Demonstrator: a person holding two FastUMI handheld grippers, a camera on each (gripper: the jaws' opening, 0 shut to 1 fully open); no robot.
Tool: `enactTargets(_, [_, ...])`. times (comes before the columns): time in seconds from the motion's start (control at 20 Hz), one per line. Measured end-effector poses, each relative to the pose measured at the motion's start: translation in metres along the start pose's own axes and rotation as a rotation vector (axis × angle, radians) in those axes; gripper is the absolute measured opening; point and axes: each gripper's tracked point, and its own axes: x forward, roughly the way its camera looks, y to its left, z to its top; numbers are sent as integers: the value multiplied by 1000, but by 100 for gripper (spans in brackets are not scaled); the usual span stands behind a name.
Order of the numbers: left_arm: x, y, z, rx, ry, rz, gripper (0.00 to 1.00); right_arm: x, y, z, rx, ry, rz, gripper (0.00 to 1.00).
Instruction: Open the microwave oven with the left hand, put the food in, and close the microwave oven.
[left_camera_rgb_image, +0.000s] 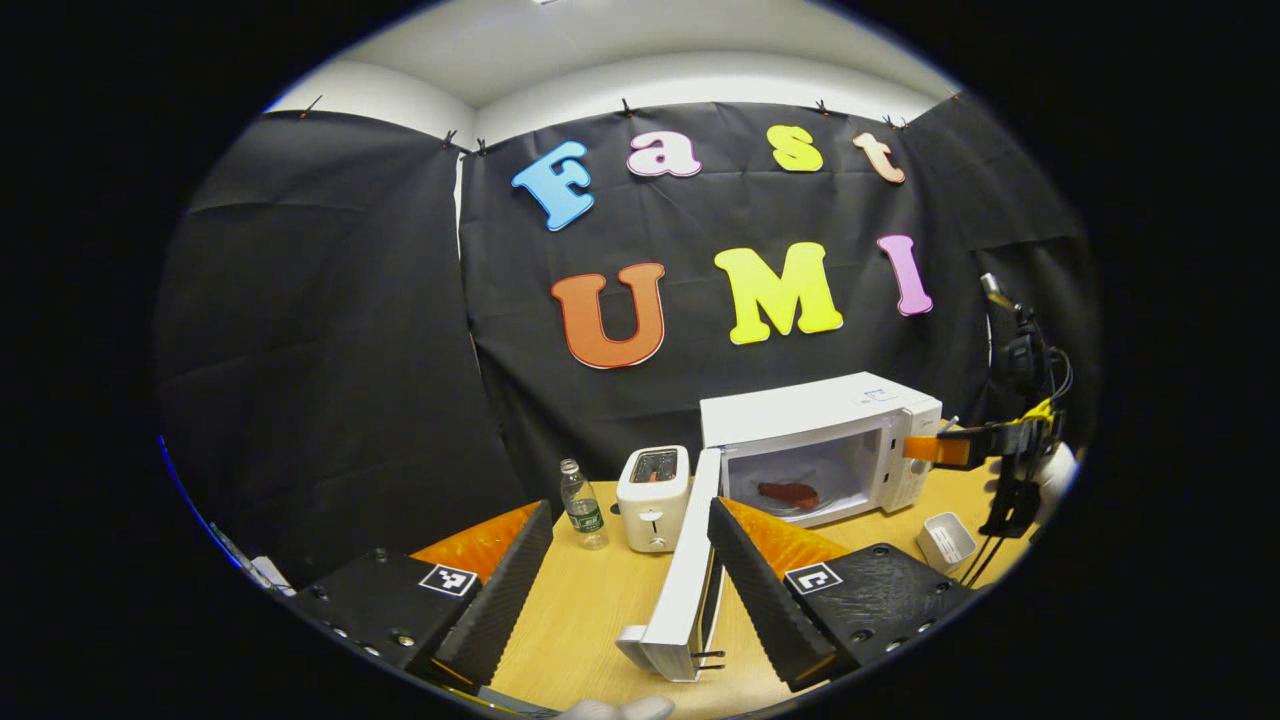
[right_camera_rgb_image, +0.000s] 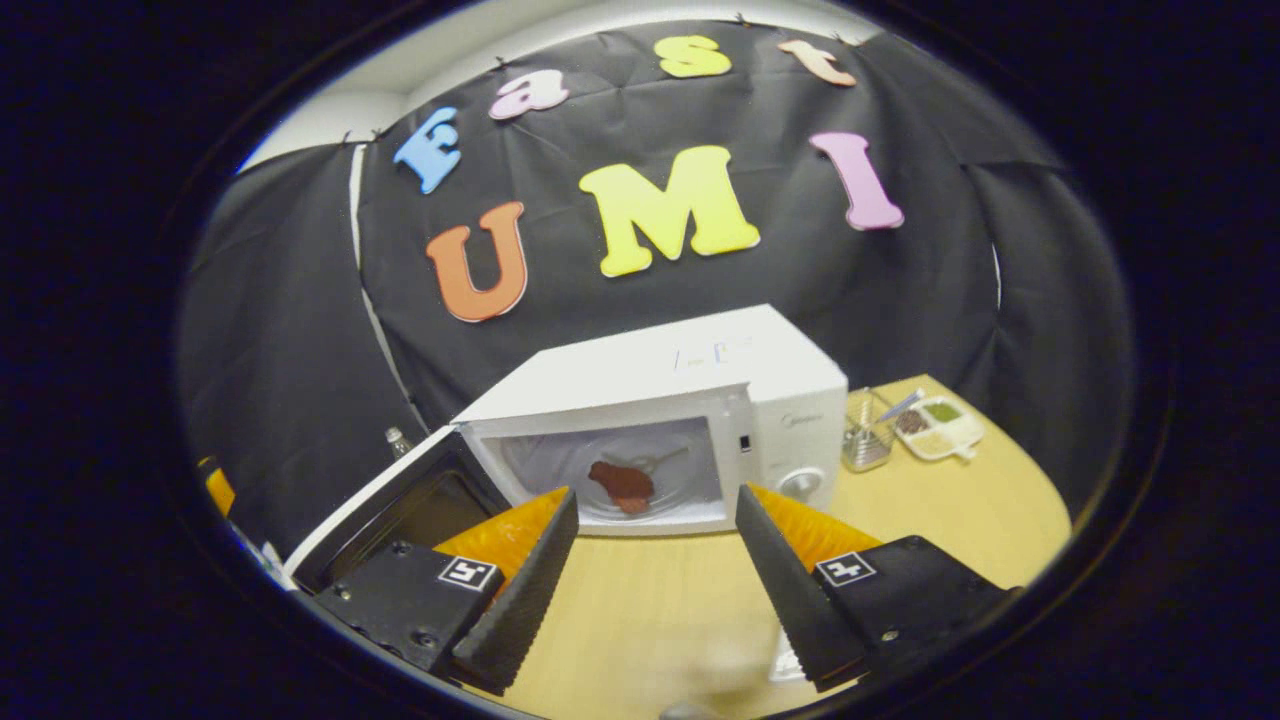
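A white microwave oven (left_camera_rgb_image: 830, 405) (right_camera_rgb_image: 700, 375) stands on the wooden table with its door (left_camera_rgb_image: 685, 580) (right_camera_rgb_image: 385, 510) swung wide open. Inside lies a reddish-brown piece of food (left_camera_rgb_image: 788, 494) (right_camera_rgb_image: 622, 485) on a white plate. My left gripper (left_camera_rgb_image: 630, 590) is open, and the edge of the open door stands between its fingers without touching either. My right gripper (right_camera_rgb_image: 650, 590) is open and empty, a short way in front of the oven's mouth. In the left gripper view it shows off to the right, beside the oven (left_camera_rgb_image: 945, 449).
A white toaster (left_camera_rgb_image: 652, 497) and a small clear bottle (left_camera_rgb_image: 583, 506) stand left of the oven. A small white container (left_camera_rgb_image: 945, 541) lies in front of it. On the far right sit a wire holder with utensils (right_camera_rgb_image: 868, 435) and a divided dish (right_camera_rgb_image: 935, 425).
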Motion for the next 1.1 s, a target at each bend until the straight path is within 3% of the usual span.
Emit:
enactTargets(0.05, [-3,-1,1,-8,-1,-1,96,-19,-11,14,-33,-16,-14,100])
enactTargets(0.1, [-4,-3,1,-20,-4,-8,96,-36,-18,23,-54,-14,-15,90])
enactTargets(0.15, [-8,-6,1,-28,-9,-15,96,-46,-31,25,-65,-10,-23,100])
enactTargets(0.2, [-9,-8,0,-34,-14,-21,89,-64,-39,34,-68,-18,-39,100])
enactTargets(0.3, [-10,-13,-2,-35,-15,-42,88,-92,-50,47,-70,-20,-57,100])
enactTargets(0.35, [-11,-13,0,-43,-21,-48,93,-105,-52,50,-67,-25,-64,100])
enactTargets(0.4, [-12,-16,3,-55,-30,-62,93,-116,-54,54,-64,-26,-71,90])
enactTargets(0.45, [-11,-16,3,-69,-39,-60,73,-126,-55,56,-67,-28,-69,100])
enactTargets(0.5, [-10,-22,5,-87,-44,-84,62,-132,-55,56,-75,-23,-70,100])
enactTargets(0.55, [-12,-20,9,-98,-68,-71,34,-138,-57,54,-79,-12,-75,90])
enactTargets(0.6, [-10,-19,8,-109,-71,-66,18,-143,-56,54,-71,-7,-71,100])
enactTargets(0.65, [-6,-21,3,-116,-62,-80,2,-146,-55,55,-53,-8,-66,100])
enactTargets(0.7, [-9,-24,1,-127,-66,-92,11,-150,-54,55,-39,-5,-63,100])
enactTargets(0.75, [-6,-25,0,-129,-68,-96,0,-154,-54,53,-29,-2,-62,100])
enactTargets(0.85, [-5,-17,-3,-103,-61,-90,0,-159,-55,50,-24,6,-65,100])
enactTargets(0.9, [-3,-11,-6,-82,-62,-68,10,-162,-57,51,-23,5,-73,100])
enactTargets(0.95, [0,-3,-12,-66,-50,-54,0,-165,-60,51,-17,3,-84,90])
enactTargets(1.0, [3,7,-20,-50,-39,-23,0,-167,-61,51,-8,3,-82,90])
enactTargets(1.05, [4,15,-28,-48,-29,-12,0,-169,-61,48,2,7,-88,100])
enactTargets(1.1, [6,22,-34,-48,-22,3,0,-170,-62,45,11,14,-92,100])
